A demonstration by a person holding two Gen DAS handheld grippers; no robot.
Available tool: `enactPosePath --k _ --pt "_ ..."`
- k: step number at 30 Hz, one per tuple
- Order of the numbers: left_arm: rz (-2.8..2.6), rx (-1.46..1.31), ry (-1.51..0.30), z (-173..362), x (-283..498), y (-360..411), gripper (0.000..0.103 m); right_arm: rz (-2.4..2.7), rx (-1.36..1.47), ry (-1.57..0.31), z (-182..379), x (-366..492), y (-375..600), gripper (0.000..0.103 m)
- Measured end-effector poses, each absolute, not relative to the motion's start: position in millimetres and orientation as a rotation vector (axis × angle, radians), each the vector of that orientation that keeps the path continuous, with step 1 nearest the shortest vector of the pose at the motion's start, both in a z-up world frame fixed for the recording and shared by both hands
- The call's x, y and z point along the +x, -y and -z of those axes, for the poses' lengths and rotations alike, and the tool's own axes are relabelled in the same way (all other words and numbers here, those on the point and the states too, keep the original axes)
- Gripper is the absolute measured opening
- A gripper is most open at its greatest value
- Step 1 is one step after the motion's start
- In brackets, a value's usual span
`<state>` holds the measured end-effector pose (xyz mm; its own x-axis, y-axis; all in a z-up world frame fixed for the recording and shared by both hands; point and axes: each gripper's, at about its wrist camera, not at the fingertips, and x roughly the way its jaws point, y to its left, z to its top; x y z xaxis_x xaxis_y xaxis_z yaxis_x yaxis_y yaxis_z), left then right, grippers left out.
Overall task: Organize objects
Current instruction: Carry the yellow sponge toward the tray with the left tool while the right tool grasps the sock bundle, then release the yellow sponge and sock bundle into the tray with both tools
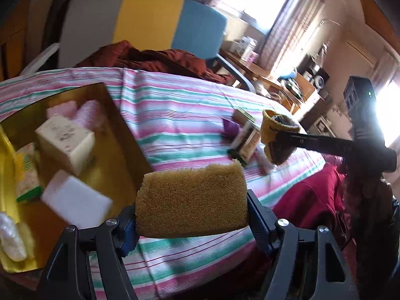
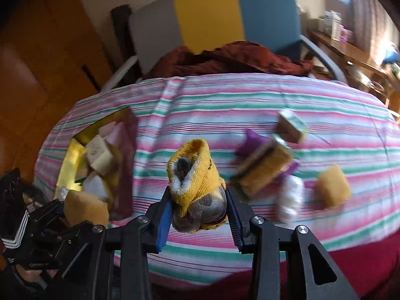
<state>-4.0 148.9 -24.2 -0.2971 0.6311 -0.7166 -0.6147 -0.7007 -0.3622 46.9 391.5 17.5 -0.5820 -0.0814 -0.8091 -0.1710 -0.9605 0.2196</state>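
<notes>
My left gripper (image 1: 191, 217) is shut on a tan sponge (image 1: 192, 200), held above the striped cloth just right of the gold box (image 1: 117, 135). That box holds a cream carton (image 1: 67, 142), a white block (image 1: 75, 197) and pink items. My right gripper (image 2: 200, 215) is shut on a rolled yellow sock (image 2: 195, 177), raised over the middle of the cloth. In the left wrist view the yellow sock (image 1: 278, 137) hangs at the right. In the right wrist view the tan sponge (image 2: 85, 207) sits by the gold box (image 2: 67, 165).
On the cloth-covered table (image 2: 250, 95) lie a green-backed scrub sponge (image 2: 262, 170), a small boxed item (image 2: 291, 125), a purple piece (image 2: 250, 142), a white wrapped bundle (image 2: 290, 197) and another tan sponge (image 2: 333, 187). A grey, yellow and blue chair (image 2: 210, 17) with a rust-red cloth stands behind.
</notes>
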Motion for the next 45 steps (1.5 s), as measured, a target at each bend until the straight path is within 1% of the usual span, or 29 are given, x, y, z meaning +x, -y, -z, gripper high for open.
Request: enactPosePath --k 11,14,16,17,18,19,25,28,30,31,40,45 --pt "-2.319 -1.208 0.185 26.8 -37.1 -37.8 0.075 -2.954 -1.564 -0.348 -10.3 -4.2 -282.6 0.041" --pt "-2.379 -1.254 0.21 34.6 -46.0 -17.5 0.076 -2.97 -1.598 -0.282 -6.7 -15.9 -258.7 0.043" --pt "-2.401 -1.302 0.216 41.3 -52.0 -8.6 0.08 -2.953 -1.653 -0.239 0.8 -25.3 -244.7 0.045" --pt "-2.415 -1.32 0.217 43.2 -53.5 -5.6 0.083 -2.939 -1.67 -0.228 5.3 -29.2 -239.1 0.06" --pt "-2.434 -1.333 0.217 45.1 -54.8 -1.9 0.084 -2.927 -1.67 -0.216 9.2 -31.6 -236.7 0.079" --pt "-2.456 -1.338 0.219 46.1 -55.7 2.1 0.084 -2.915 -1.665 -0.204 12.1 -33.0 -234.9 0.085" --pt "-2.522 -1.324 0.245 44.3 -57.6 16.6 0.087 -2.889 -1.688 -0.236 25.5 -31.4 -232.8 0.087" --pt "-2.539 -1.302 0.253 40.0 -56.0 15.8 0.087 -2.876 -1.654 -0.257 28.5 -25.8 -234.1 0.093" --pt "-2.554 -1.282 0.224 35.7 -52.8 9.3 0.087 -2.879 -1.598 -0.247 28.7 -20.5 -233.8 0.101" --pt "-2.563 -1.273 0.204 33.6 -51.0 6.0 0.087 -2.883 -1.566 -0.233 28.7 -18.3 -232.7 0.103" --pt "-2.646 -1.193 -0.019 22.9 -35.5 -24.8 0.087 -2.92 -1.407 -0.084 26.5 -5.7 -220.3 0.103" --pt "-2.663 -1.185 -0.06 22.2 -30.7 -31.0 0.087 -2.924 -1.346 -0.063 25.2 -0.1 -219.9 0.103"
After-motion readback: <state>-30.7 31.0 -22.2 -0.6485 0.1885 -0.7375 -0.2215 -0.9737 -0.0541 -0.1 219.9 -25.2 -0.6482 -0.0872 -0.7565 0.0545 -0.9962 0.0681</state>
